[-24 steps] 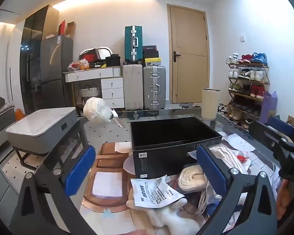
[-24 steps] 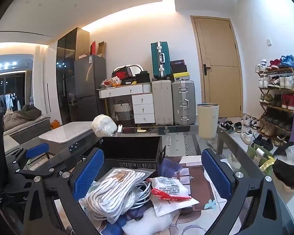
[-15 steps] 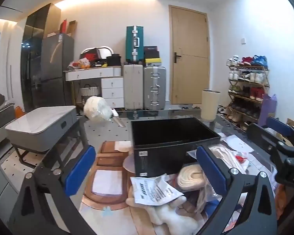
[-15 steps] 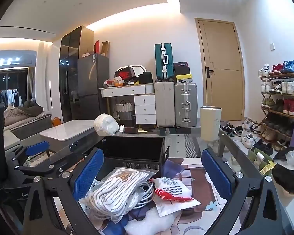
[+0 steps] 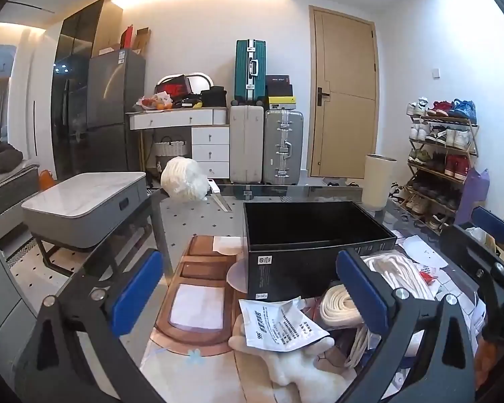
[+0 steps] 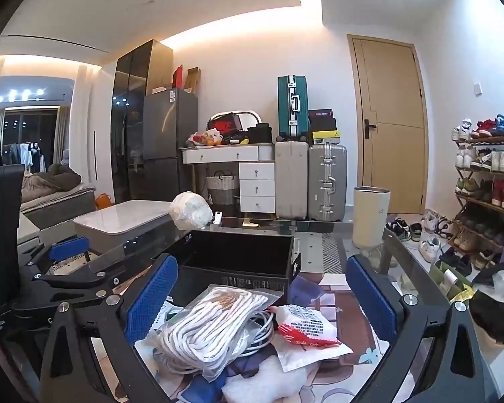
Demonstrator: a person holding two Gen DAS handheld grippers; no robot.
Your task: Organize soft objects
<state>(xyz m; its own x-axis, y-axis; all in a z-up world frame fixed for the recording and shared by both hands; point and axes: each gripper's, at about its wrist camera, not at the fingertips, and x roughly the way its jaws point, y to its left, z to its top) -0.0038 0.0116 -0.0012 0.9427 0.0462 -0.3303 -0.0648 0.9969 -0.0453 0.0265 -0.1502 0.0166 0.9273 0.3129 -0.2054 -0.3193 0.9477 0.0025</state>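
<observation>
Both tongs wide, empty — left tongs point(image 5: 248, 297), right tongs point(image 6: 262, 297).

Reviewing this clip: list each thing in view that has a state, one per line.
left gripper: open, holding nothing
right gripper: open, holding nothing
black box: upright, lidless, nothing visible inside
bagged white cord: on the pile, not in the box
door: closed

White walls, glowing ceiling cove; tan door point(image 5: 344, 100) at right, shoe rack point(image 5: 442, 164) beside it, suitcases point(image 5: 265, 144) against the wall, dark fridge point(image 5: 112, 110) left.
</observation>
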